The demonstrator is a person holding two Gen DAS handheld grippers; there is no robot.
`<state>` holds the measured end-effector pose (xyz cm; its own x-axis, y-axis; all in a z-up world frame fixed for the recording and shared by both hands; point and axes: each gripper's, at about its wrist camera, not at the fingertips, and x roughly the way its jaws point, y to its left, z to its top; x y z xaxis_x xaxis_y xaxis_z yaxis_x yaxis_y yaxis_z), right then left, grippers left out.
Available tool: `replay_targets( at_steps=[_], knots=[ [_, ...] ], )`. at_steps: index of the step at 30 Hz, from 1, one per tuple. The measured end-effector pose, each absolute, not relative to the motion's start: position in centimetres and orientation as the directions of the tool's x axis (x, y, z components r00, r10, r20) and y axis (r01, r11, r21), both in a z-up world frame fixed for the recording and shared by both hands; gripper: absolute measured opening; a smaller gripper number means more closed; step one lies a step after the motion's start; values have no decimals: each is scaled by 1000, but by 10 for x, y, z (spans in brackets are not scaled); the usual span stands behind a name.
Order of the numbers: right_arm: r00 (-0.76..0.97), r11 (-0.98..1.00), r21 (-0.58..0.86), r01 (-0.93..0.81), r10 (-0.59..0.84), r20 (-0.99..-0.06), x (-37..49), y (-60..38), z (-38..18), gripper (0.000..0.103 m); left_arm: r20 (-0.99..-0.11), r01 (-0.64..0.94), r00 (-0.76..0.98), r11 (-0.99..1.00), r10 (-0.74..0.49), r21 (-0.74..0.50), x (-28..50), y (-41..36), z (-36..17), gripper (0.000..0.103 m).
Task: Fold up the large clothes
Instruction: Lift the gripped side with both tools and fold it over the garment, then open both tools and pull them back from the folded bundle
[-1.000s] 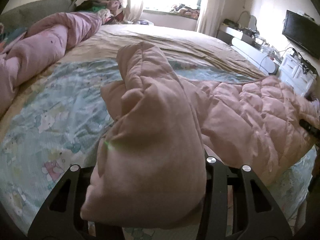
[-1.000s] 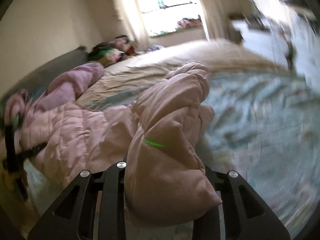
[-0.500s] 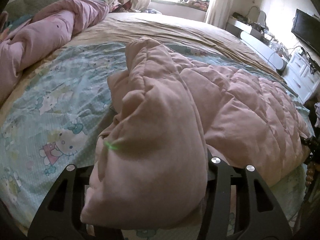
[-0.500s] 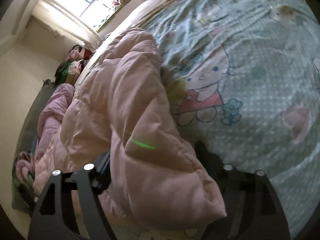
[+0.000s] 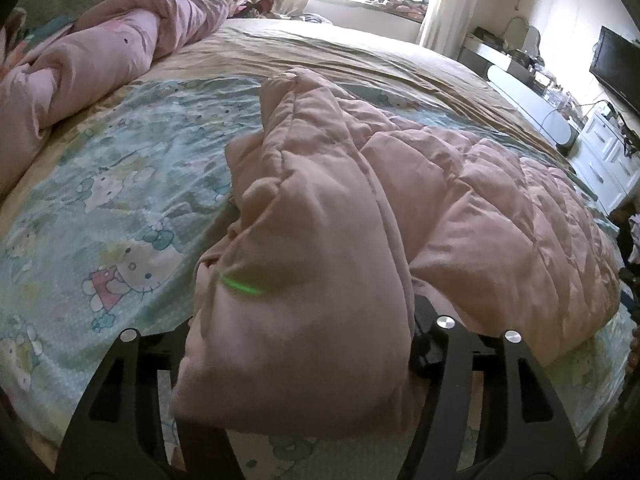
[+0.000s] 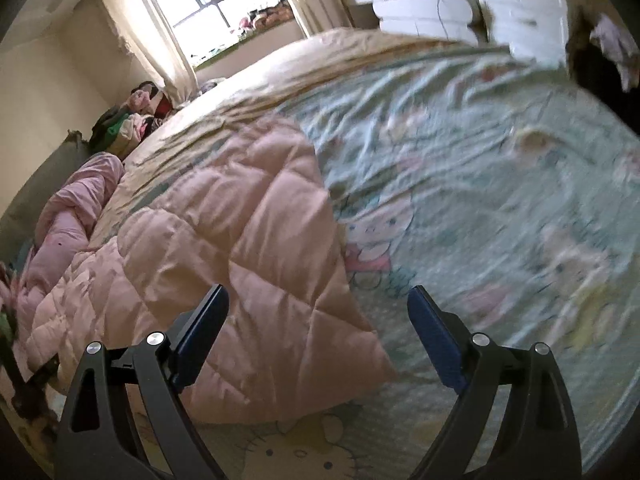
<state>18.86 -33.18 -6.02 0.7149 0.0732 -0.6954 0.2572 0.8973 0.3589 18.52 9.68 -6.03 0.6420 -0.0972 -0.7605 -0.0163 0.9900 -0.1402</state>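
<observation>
A large pink quilted coat (image 5: 480, 200) lies on the bed's cartoon-print sheet (image 5: 100, 208). My left gripper (image 5: 304, 352) is shut on a bunched fold of the coat, which drapes over the fingers and hides them. In the right wrist view the coat (image 6: 224, 248) lies flat at left, its corner between my fingers. My right gripper (image 6: 318, 304) is open and empty just above that corner; its blue pads (image 6: 436, 336) show.
A rolled pink duvet (image 5: 92, 52) lies along the bed's far left. A tan blanket (image 5: 340, 52) covers the far half of the bed. White drawers and a TV (image 5: 616, 64) stand at right. Clothes are piled near the window (image 6: 132, 120).
My right gripper has opened and let go of the coat, which now lies flat on the sheet. My left gripper still holds its fold, lowered slightly toward the bed.
</observation>
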Motion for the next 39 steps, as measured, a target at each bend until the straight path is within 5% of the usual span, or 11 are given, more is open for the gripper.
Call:
replay_targets(
  at_steps=[8,26,39],
  knots=[
    [783,944,290,156,61,-619,178,-304,-22,99,-782,-110,623,987,-21,-115,168,113,-56,94],
    [857,973,172,-153,217,-467,119,-172,54,99,-589,-65,807,983,-49,-171,65,101,42,94],
    [889,965,34,-259,252,-382,51,-110,49,99,-538,19,837,987,-105,-163,8,66,41,94]
  ],
)
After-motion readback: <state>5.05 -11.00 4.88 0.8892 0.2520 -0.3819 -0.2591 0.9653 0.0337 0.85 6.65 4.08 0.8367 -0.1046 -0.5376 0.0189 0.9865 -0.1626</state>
